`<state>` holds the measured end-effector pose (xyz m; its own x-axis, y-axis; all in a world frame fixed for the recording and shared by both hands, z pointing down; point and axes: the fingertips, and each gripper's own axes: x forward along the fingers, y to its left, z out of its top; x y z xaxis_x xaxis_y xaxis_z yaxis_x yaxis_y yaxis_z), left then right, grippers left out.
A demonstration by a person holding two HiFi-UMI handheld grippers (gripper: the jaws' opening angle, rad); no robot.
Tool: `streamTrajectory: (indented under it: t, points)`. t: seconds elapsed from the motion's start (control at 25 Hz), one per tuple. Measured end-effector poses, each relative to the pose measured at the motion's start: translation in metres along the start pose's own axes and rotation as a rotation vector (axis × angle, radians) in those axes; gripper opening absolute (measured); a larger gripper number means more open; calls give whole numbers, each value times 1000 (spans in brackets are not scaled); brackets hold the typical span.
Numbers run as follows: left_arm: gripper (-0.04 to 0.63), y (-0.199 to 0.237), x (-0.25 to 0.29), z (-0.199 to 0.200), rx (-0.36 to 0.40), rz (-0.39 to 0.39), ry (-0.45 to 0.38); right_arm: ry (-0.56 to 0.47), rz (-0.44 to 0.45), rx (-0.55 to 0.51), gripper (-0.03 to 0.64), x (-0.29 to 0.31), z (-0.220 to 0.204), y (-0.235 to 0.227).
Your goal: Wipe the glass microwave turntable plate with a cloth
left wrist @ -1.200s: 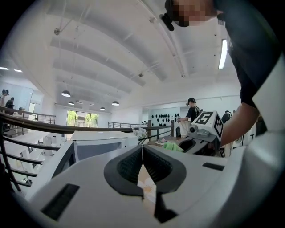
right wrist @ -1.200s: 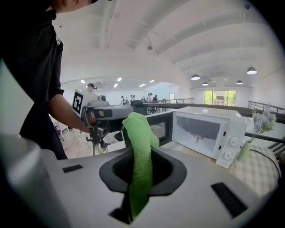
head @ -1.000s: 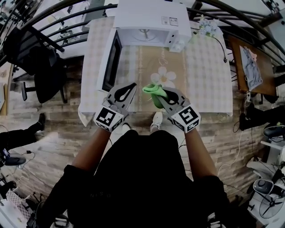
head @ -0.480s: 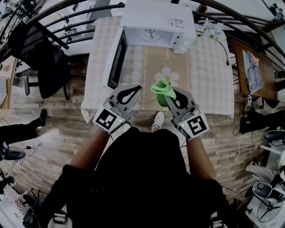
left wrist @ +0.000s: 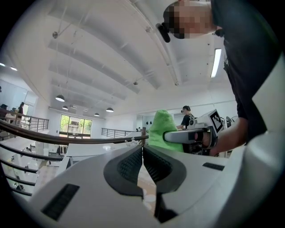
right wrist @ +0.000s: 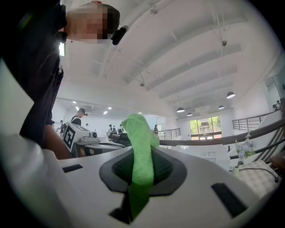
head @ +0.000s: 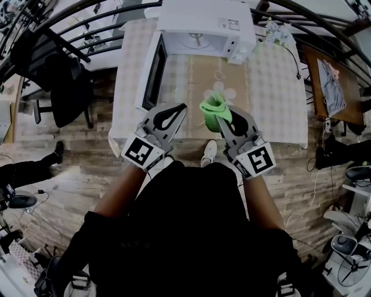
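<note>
View from my head, looking steeply down. My left gripper (head: 181, 108) is over the near edge of the worktop (head: 272, 98), left of centre; its own view shows the jaws clenched, pad against pad, with nothing between them (left wrist: 142, 153). My right gripper (head: 222, 115) is just beside it, also above the near edge, and its jaws grip a green cloth (head: 214, 111). In the right gripper view the cloth (right wrist: 140, 147) runs as a folded strip between the two ribbed pads and stands up past the tips of the right gripper (right wrist: 141, 171). From the left gripper view the same cloth (left wrist: 161, 129) appears as an upright green bunch at the end of the right gripper (left wrist: 189, 136). The white microwave (head: 203, 17) stands at the far edge of the worktop with its door (head: 153, 75) swung open to the left. A small dark fitting shows on the floor of its cavity; I cannot make out the glass turntable plate itself. A pale flower motif (head: 220, 93) marks the runner between microwave and grippers. A vase of flowers (head: 277, 35) stands near the far right corner.
</note>
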<state>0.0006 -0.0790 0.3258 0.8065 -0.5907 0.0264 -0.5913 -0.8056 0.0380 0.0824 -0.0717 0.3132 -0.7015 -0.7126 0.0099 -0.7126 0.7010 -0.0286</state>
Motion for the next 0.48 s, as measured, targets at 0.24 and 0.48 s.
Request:
streamTrajectory:
  t: [0.24,0.48]
  points:
    - [21,-3,1,5,-3,-3,-15,-11,-6,9,55,0,1,0]
    - [21,-5,0,5,-2,-5,-8,-10,1,14,54,0,1,2]
